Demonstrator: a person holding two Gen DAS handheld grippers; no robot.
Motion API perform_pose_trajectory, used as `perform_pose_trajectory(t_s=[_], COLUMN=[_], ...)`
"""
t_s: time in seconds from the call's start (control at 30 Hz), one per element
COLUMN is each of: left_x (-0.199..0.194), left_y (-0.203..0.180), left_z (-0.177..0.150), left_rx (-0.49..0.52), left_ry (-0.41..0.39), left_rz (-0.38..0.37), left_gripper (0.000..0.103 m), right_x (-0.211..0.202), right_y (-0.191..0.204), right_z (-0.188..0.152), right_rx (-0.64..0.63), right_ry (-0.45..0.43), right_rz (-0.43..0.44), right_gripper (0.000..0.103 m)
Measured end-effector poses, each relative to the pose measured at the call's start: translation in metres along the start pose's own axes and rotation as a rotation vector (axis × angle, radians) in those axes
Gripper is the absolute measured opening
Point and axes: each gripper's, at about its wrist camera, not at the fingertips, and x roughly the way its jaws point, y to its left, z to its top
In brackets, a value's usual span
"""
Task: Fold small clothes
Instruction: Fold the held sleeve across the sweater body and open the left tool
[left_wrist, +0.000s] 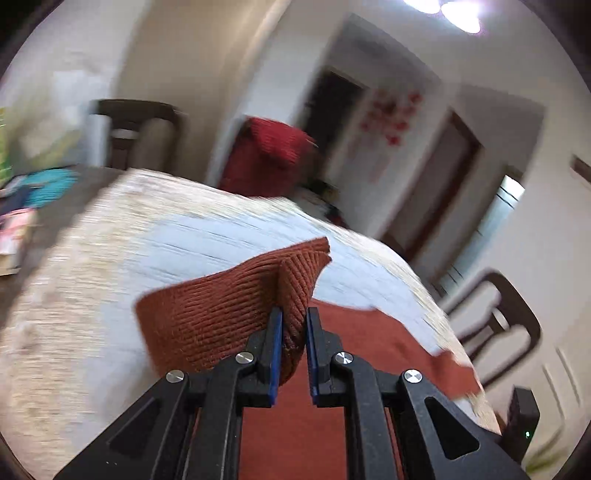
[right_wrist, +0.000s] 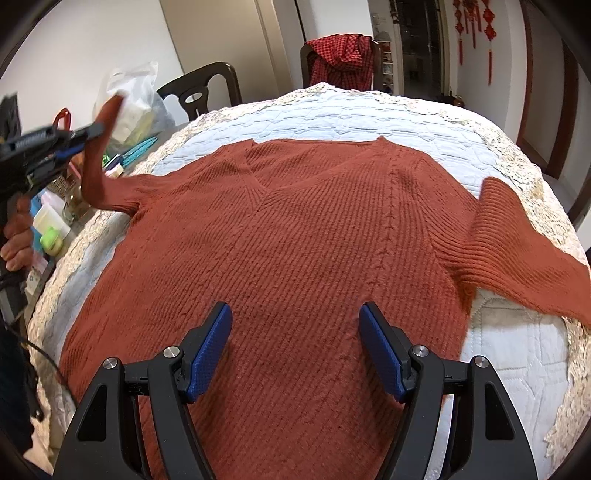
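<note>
Rust-red knit sweater (right_wrist: 295, 229) lying flat on quilted table cover (right_wrist: 369, 114) | left gripper (left_wrist: 294, 332) pinching the lifted left sleeve cuff (left_wrist: 295, 280) | right gripper (right_wrist: 295, 347) hovering wide apart, empty | we are flagging: thin bite may be slipping, dragging the body askew.

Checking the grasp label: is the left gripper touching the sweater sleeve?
Touching. The left wrist view shows the left gripper with its blue pads pinching a fold of the sweater sleeve.
</note>
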Motion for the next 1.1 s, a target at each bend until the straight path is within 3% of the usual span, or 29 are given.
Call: perform_pose_trajectory(t_s=[0.13,0.2,0.37,0.5,0.67,0.9,1.0,1.07,1.1], left_x=[0.045,0.048,0.017,-0.002,0.002,0.015,0.022,0.026,0.027], left_y=[-0.025,-0.035,-0.018,0.01,0.041,0.047,0.045,0.047,0.048], left_z=[-0.021,-0.036,-0.042,-0.04,-0.04,-0.043,-0.044,-0.043,-0.043], left_rx=[0.043,0.049,0.022,0.005,-0.018,-0.019,-0.006,-0.001,-0.002], left_ry=[0.15,0.189,0.133,0.094,0.132,0.154,0.159,0.161,0.163], left_rz=[-0.111,-0.107,-0.092,0.028,0.165,0.176,0.171,0.17,0.17], left_gripper=[0.015,0.017,0.031,0.032,0.032,0.032,0.032,0.032,0.032], right_x=[-0.004,-0.005,-0.011,-0.008,0.012,0.064,0.071,0.073,0.073], right_y=[-0.006,-0.01,-0.015,-0.015,-0.006,-0.003,0.005,0.009,0.012], right_z=[-0.004,-0.004,-0.001,0.012,0.04,0.074,0.081,0.083,0.084], right_rx=[0.021,0.032,0.048,0.065,0.049,0.028,-0.019,-0.048,-0.065], right_ry=[0.0,0.002,-0.011,-0.013,0.015,0.108,0.1,0.096,0.097], right_rz=[-0.004,-0.003,0.008,0.052,0.056,0.051,0.017,0.014,0.012], right_gripper=[0.071,0.071,0.071,0.07,0.045,0.045,0.041,0.016,0.013])
